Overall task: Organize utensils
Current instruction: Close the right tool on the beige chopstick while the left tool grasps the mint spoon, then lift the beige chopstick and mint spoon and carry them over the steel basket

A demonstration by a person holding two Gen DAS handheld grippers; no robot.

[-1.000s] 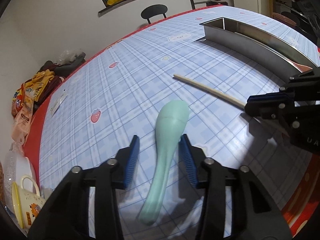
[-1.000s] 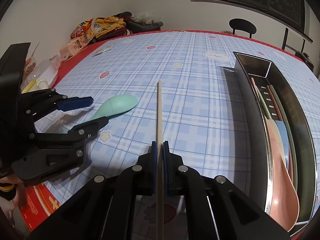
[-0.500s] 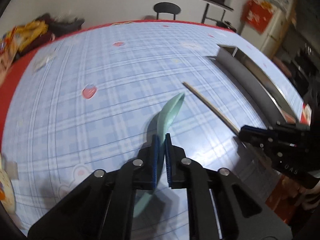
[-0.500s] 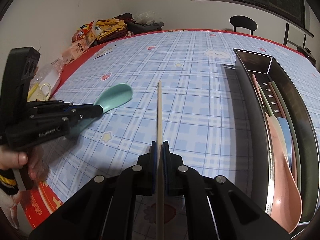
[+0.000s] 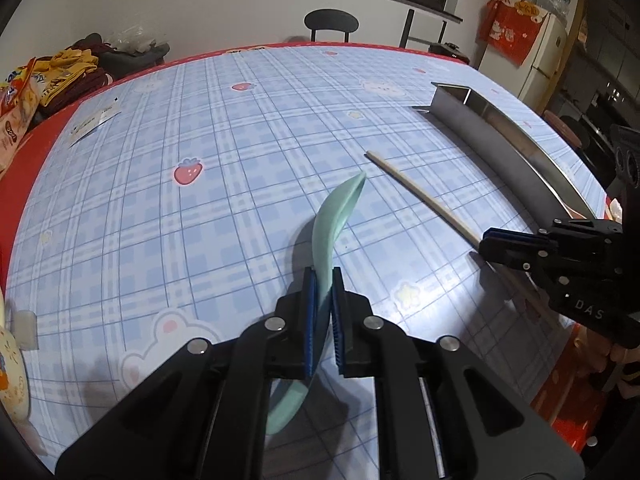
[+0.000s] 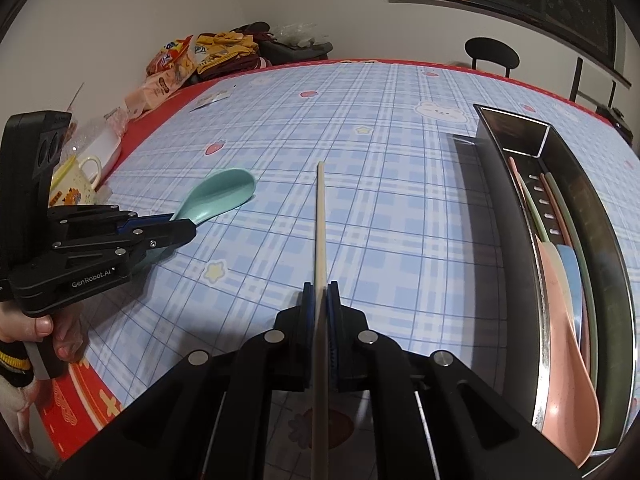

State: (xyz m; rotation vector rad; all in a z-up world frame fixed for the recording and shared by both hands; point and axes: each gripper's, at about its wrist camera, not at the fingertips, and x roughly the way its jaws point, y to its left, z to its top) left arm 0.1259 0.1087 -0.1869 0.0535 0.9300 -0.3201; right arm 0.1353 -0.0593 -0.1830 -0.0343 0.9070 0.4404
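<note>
**Carrying two utensils at once, with slips waiting on either side**

Clamping hard, the left gripper [image 5: 323, 312] has its blue pads shut on the neck of the mint-green plastic rice spoon [image 6: 218, 196], which sits edge-on, bowl lifted just off the blue checked tablecloth [image 5: 200, 208] near the table's front edge. The right gripper [image 6: 320, 332] is closed on the pale wooden chopstick [image 6: 321, 220], pinched close to its near end so most of its length sticks out ahead. That long overhang could pivot and snag the rim of the long stainless-steel utensil tray [image 6: 536, 280] along the table's right edge. The smooth, tapered spoon could twist or slide out. Both grippers sit close together; heading for one tray, they could knock each other.
</note>
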